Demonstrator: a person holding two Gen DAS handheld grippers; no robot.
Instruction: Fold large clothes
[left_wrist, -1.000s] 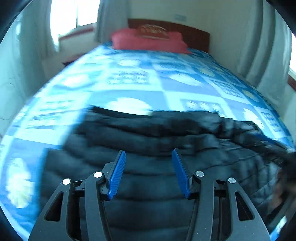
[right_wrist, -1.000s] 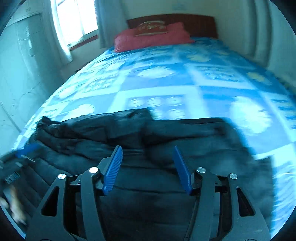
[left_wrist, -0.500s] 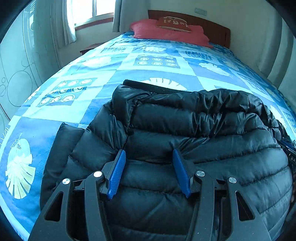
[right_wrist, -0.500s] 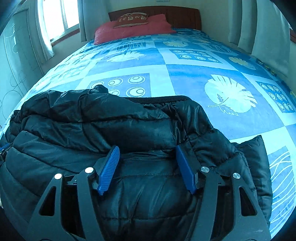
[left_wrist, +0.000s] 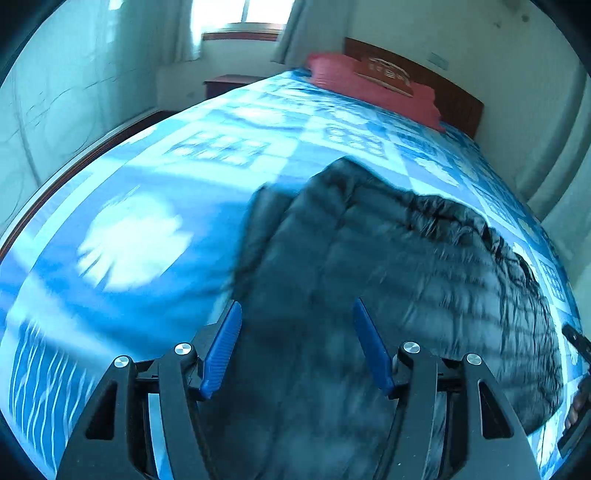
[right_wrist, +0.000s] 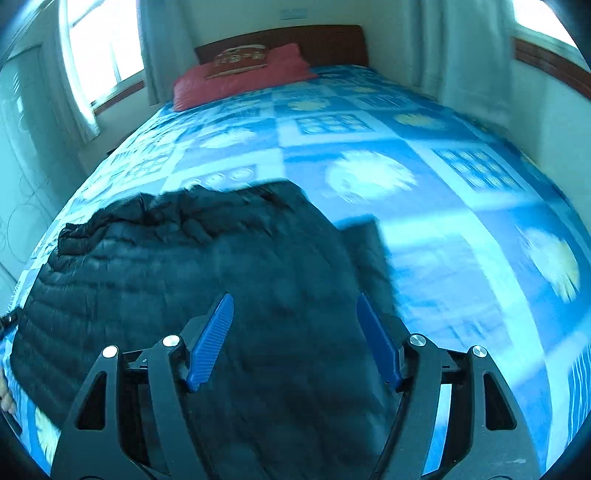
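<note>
A black quilted puffer jacket (left_wrist: 406, 258) lies bunched and folded on the blue patterned bedspread (left_wrist: 129, 240). My left gripper (left_wrist: 295, 306) hovers over the jacket's left edge, its jaws opening, with no fabric pinched between the blue pads (left_wrist: 221, 343). In the right wrist view the same jacket (right_wrist: 184, 251) fills the lower left. My right gripper (right_wrist: 294, 295) hangs over its right edge, jaws also opening and holding nothing. A flat dark flap (right_wrist: 365, 243) sticks out beside the jacket on the right. Both views are motion-blurred.
A red pillow (right_wrist: 240, 74) rests against the wooden headboard (right_wrist: 332, 40) at the far end. Windows with curtains (right_wrist: 461, 48) line the walls. A dark nightstand (left_wrist: 229, 83) stands by the bed's left side. Bare bedspread (right_wrist: 480, 221) stretches beyond the jacket.
The left gripper has slid left toward the jacket's left edge and the right gripper right toward its right edge. Both pairs of jaws stand wider than before.
</note>
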